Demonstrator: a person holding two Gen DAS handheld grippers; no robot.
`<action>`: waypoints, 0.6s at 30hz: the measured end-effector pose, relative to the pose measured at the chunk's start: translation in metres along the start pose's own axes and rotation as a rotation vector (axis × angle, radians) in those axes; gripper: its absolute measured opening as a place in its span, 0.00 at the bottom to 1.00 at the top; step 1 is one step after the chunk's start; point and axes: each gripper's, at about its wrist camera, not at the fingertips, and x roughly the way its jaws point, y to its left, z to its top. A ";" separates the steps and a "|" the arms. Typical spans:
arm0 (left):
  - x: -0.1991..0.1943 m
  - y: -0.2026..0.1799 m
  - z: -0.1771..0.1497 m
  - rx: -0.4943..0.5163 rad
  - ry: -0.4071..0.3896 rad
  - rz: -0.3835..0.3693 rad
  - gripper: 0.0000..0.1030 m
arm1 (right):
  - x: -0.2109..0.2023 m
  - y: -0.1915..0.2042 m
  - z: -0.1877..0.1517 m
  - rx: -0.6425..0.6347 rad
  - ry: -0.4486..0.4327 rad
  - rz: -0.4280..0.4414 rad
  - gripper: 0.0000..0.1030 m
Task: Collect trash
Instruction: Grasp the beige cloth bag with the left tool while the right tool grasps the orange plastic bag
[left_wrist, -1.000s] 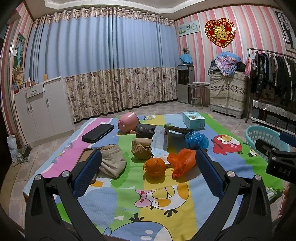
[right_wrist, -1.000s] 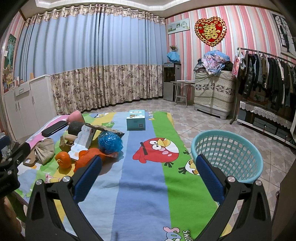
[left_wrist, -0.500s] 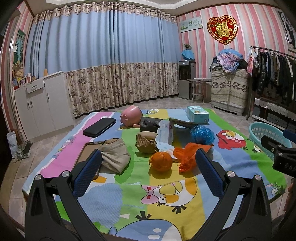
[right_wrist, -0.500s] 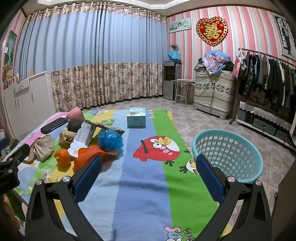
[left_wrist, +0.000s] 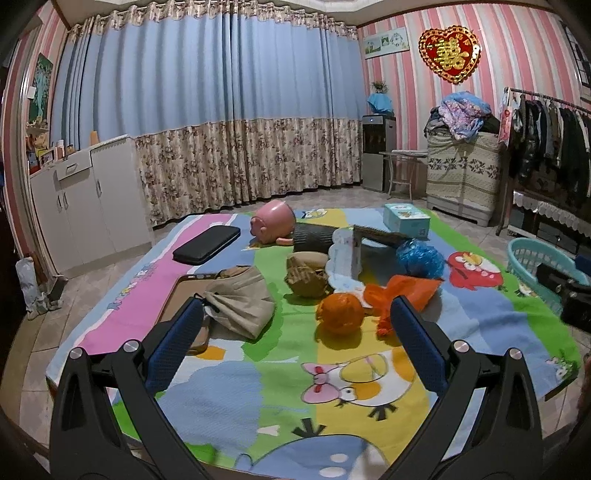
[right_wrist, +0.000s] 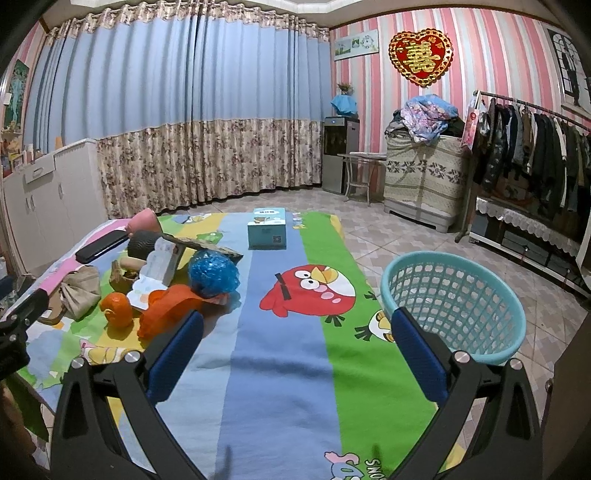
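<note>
Your left gripper (left_wrist: 295, 332) and right gripper (right_wrist: 295, 334) hover with jaws apart over the cartoon mat (right_wrist: 280, 369), lettered "SNO" at its near edge.

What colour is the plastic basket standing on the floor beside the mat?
The basket is light teal, with perforated walls. It shows best in the right wrist view.
</note>
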 end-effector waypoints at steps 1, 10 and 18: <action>0.003 0.003 0.000 0.000 0.005 0.006 0.95 | 0.001 0.001 0.001 -0.002 -0.003 -0.005 0.96; 0.051 0.046 0.009 -0.033 0.078 0.073 0.95 | 0.017 0.010 0.009 -0.054 0.034 -0.011 0.96; 0.098 0.087 0.019 -0.081 0.137 0.108 0.95 | 0.045 0.024 0.021 -0.068 0.122 0.002 0.96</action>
